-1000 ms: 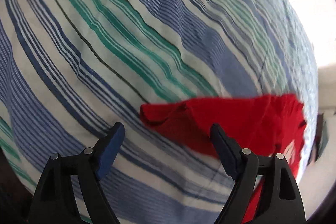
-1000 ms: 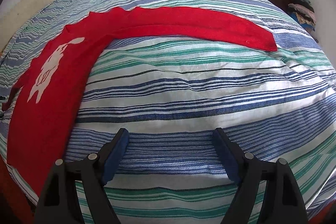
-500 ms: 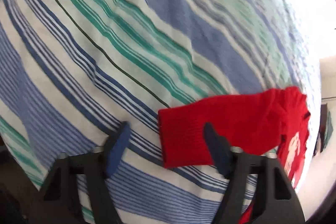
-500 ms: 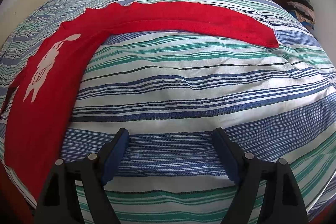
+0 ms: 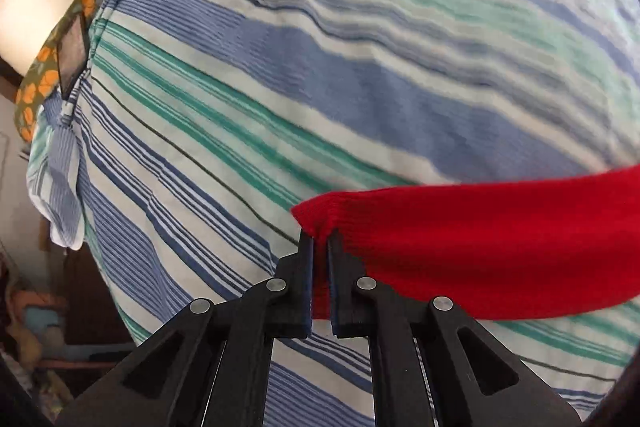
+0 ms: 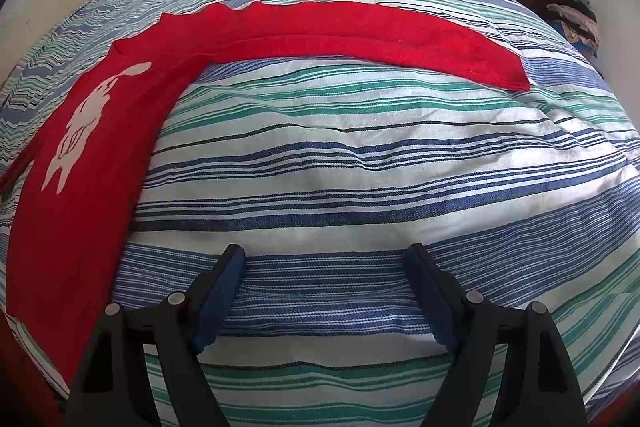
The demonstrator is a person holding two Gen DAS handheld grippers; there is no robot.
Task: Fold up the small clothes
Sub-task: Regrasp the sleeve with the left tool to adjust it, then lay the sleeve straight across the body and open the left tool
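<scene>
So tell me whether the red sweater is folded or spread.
Spread: the red sweater lies flat on the bed, one sleeve stretched out.

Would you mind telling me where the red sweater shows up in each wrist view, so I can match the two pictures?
Left wrist view: the red sweater shows only as one sleeve across the lower right, its cuff pinched in the left gripper.
Right wrist view: the red sweater fills the left side, white figure on its front, its other sleeve arching along the top toward the right.
Shared landmark: the striped bedcover beneath it.
</scene>
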